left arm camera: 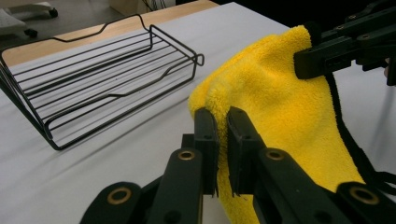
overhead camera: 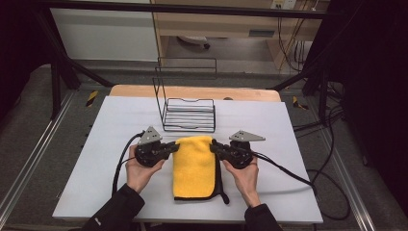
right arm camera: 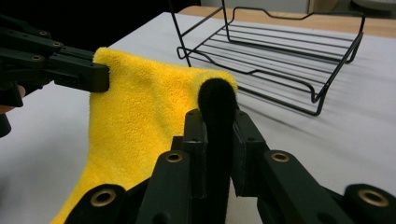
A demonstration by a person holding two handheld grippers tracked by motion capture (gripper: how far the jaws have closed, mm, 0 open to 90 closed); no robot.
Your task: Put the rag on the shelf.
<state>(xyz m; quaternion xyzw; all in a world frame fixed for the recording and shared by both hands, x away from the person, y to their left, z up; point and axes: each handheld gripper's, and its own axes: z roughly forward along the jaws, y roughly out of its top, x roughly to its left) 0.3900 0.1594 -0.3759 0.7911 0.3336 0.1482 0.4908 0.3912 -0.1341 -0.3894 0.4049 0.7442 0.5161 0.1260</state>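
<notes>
A: Where is the cloth [overhead camera: 194,166] lying?

B: Middle of the surface [overhead camera: 96,159], its long axis running from near edge to far. I'm gripping a far corner in each: left hand-held gripper [overhead camera: 172,148] and right hand-held gripper [overhead camera: 215,147], equally near.

A: And the rack [overhead camera: 188,114]?

B: Just beyond, toward the far edge. The right gripper view is showing black trim between my jaws.

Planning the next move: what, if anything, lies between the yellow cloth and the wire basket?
Nothing visible. Bare white table separates the yellow cloth from the wire basket, whose low front rim faces the cloth.
</notes>
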